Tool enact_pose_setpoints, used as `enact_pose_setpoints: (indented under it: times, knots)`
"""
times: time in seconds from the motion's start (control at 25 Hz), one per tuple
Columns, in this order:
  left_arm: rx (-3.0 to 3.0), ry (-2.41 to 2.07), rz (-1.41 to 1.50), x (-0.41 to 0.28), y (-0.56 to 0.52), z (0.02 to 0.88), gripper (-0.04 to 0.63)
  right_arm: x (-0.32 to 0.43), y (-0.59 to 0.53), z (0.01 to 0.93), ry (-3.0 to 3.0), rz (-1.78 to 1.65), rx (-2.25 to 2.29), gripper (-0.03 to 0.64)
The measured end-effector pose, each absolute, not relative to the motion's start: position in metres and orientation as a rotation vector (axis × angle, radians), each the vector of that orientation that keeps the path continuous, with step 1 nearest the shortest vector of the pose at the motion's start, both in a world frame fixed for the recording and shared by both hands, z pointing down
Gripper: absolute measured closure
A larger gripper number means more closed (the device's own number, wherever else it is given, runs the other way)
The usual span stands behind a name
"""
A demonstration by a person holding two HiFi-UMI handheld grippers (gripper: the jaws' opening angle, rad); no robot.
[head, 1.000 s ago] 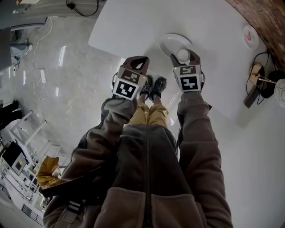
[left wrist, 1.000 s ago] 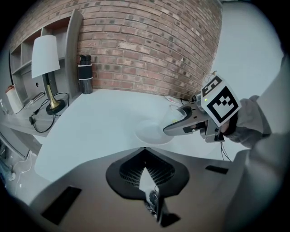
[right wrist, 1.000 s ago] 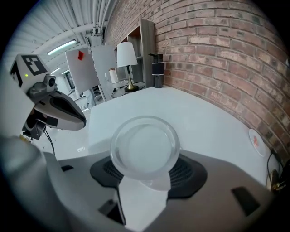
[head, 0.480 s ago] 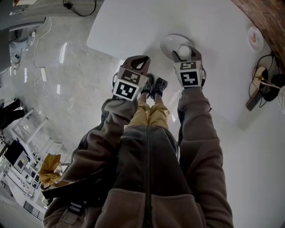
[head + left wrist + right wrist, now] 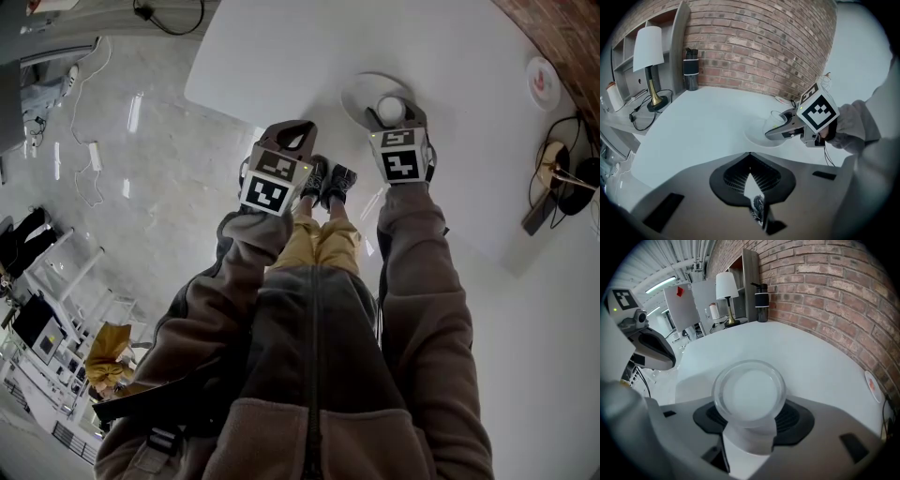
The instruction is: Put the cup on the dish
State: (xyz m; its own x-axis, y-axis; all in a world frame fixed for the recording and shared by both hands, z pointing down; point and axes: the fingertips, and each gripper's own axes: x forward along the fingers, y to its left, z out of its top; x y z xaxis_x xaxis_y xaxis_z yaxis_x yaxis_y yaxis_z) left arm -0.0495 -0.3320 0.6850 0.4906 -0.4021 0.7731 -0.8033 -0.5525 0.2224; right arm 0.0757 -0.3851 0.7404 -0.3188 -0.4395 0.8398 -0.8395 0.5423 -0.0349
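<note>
Lamp, bottle well beyond cup.

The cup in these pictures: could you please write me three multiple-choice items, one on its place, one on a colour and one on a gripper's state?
1. Where is the cup?
A. beside the lamp
B. between the right gripper's jaws, over the dish
C. on the floor
2. What colour is the dish?
A. black
B. red
C. white
3. How do the left gripper's jaws stand?
A. together, empty
B. wide apart
C. closed on the cup
1 B: the right gripper view shows its jaws on the cup.
2 C: it shows white in the head view.
3 A: the left gripper view shows them meeting, nothing between.
</note>
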Motion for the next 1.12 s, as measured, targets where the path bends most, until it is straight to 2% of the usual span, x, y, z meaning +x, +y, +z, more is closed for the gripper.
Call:
enact_pose_setpoints:
  times: [0.32,0.4,0.44,0.64,0.84,0.92,1.12]
  knots:
    - [2.157,-1.007,0.899,-0.053,-0.329,0.681,0.591,0.072,-0.383,0.737,-2.028,0.611,1.038,0.357]
    - [2.170,-1.018,0.887,-0.053,-0.331,0.673,0.591,0.074,-0.379,0.727,-2.056,0.607,1.056,0.305]
    - [2.180,-1.022,0.882,-0.053,-0.332,0.669,0.590,0.076,-0.376,0.719,-2.071,0.601,1.073,0.299]
    - [2.231,-1.065,0.841,-0.052,-0.339,0.636,0.591,0.085,-0.350,0.655,-2.149,0.507,1.165,0.296]
    - [2.359,-1.137,0.711,-0.038,-0.349,0.561,0.591,0.088,-0.331,0.558,-2.224,0.381,1.295,0.299]
    - [2.421,-1.160,0.658,-0.031,-0.350,0.523,0.591,0.090,-0.324,0.522,-2.243,0.320,1.337,0.354]
    - [2.569,-1.211,0.512,-0.014,-0.355,0.432,0.591,0.089,-0.319,0.424,-2.312,0.162,1.462,0.436]
